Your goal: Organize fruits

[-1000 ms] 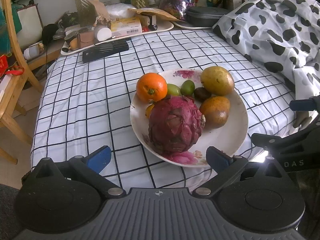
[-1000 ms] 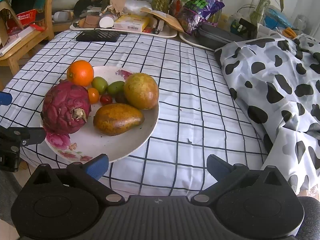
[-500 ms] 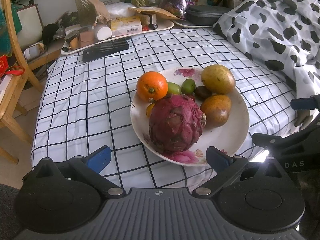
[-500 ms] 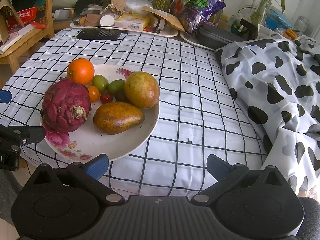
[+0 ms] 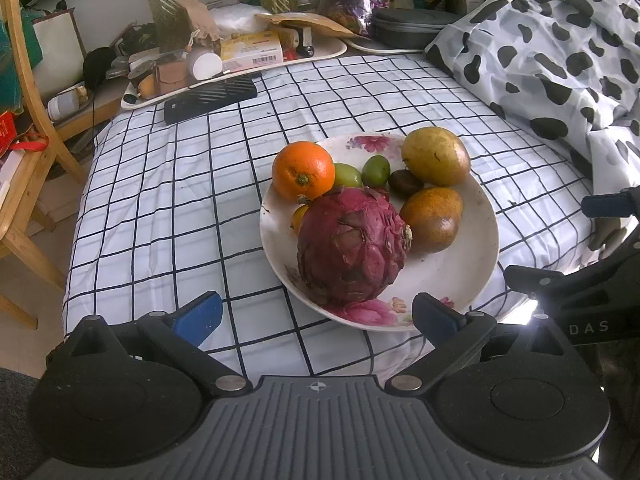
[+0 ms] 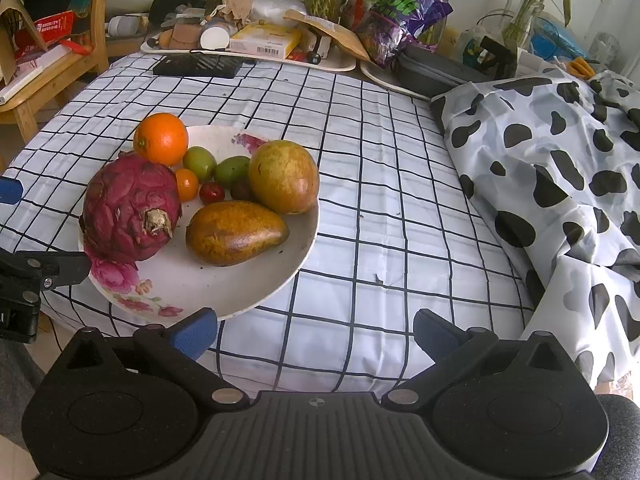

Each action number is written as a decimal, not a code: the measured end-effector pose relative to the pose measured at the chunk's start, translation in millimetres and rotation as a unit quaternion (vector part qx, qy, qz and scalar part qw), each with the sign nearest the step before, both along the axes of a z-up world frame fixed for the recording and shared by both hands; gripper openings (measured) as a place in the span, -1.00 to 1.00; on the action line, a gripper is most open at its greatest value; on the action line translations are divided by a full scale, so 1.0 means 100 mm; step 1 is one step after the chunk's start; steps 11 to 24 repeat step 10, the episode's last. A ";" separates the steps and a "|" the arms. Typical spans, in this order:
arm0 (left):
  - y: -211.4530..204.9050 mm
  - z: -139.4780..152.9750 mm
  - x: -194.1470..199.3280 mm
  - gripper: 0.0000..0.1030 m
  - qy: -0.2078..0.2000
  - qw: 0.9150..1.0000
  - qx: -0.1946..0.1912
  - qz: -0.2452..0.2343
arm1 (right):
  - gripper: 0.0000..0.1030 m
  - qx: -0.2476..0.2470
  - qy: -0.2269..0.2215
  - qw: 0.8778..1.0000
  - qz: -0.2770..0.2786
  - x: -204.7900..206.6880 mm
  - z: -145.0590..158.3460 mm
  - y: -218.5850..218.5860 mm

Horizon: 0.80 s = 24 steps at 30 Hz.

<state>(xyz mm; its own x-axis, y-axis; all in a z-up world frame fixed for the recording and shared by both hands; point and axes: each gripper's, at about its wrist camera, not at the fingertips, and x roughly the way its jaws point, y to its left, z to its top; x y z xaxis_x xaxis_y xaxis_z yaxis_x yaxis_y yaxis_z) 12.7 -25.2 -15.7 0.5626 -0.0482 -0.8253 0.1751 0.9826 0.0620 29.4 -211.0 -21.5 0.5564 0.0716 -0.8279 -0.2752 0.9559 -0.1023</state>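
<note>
A white floral plate (image 5: 460,276) (image 6: 224,288) sits near the front edge of the checked tablecloth. On it lie a red dragon fruit (image 5: 352,248) (image 6: 130,210), an orange (image 5: 303,170) (image 6: 161,139), two mangoes (image 5: 436,156) (image 6: 236,232), green fruits (image 6: 200,162) and small tomatoes (image 6: 187,184). My left gripper (image 5: 316,316) is open and empty, just short of the plate's near rim. My right gripper (image 6: 316,334) is open and empty, in front of the table to the right of the plate.
A cow-print cloth (image 6: 560,184) covers the table's right side. Trays (image 6: 332,65) of clutter, a black device (image 5: 210,98) and plant vases line the back. A wooden chair (image 5: 24,128) stands at the left. Bare checked cloth (image 5: 168,208) lies left of the plate.
Both grippers have drifted slightly; the plate and fruits sit a touch higher in the right wrist view. Nothing was gripped or released.
</note>
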 end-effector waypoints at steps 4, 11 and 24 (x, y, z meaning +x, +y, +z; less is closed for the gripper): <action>0.00 0.00 0.00 0.99 0.000 1.000 0.000 0.000 | 1.00 0.000 0.000 1.000 0.000 0.00 -0.01 -0.01; 0.01 0.00 -0.01 0.99 0.000 1.000 -0.001 0.000 | 1.00 -0.001 0.001 1.000 0.001 0.00 -0.01 -0.01; 0.01 0.00 -0.01 0.99 0.000 1.000 -0.001 0.000 | 1.00 -0.001 0.001 1.000 0.001 0.00 -0.01 -0.01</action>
